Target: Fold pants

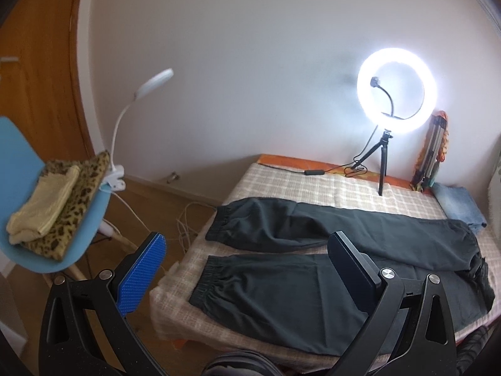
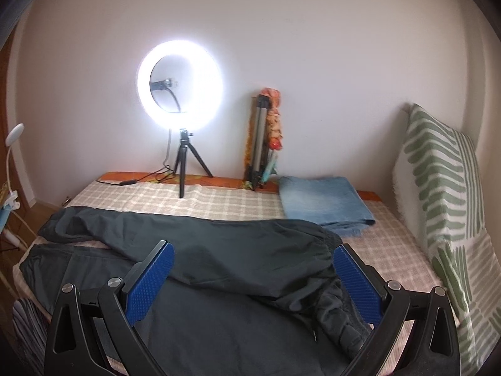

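Plain white wall (image 2: pixel 313 47) backs a bed covered in a beige checked blanket (image 2: pixel 225 200), which serves as the working surface.

Left claw (image 1: pixel 247 269): jaws spread wide, nothing between them. Its blue ribbed pad (image 1: pixel 141 279) hangs past the bed's left edge over the wooden floor (image 1: pixel 175 200); the other finger sits above the near trouser leg. Whether it touches the cloth cannot be told.

Right claw (image 2: pixel 253 285): jaws likewise wide apart, gripping nothing. Both blue pads frame the waist end of the pants; contact with the fabric cannot be told.

Dark, near-black jogger pants with elastic cuffs (image 1: pixel 281 282) lie flat on the blanket, unfolded. Legs run toward the bed's left edge, slightly apart, cuffs near that edge. Waistband is bunched at the right end (image 2: pixel 338 316).

Beyond the pants: a folded light-blue denim cloth (image 2: pixel 322 203) rests just beside the waist end, toward the wall. A lit ring light on a small black tripod (image 2: pixel 180 81) stands at the far side of the bed. A folded metal stand wrapped in orange patterned fabric (image 2: pixel 263 138) leans on the wall next to it. A green-and-white striped cushion (image 2: pixel 444 181) stands upright at the right.

Left of the bed: a pale blue chair (image 1: pixel 18 163) carrying folded leopard-print and cream cloths (image 1: pixel 53 206), with a white clip-on gooseneck lamp (image 1: pixel 125 119) on its edge.
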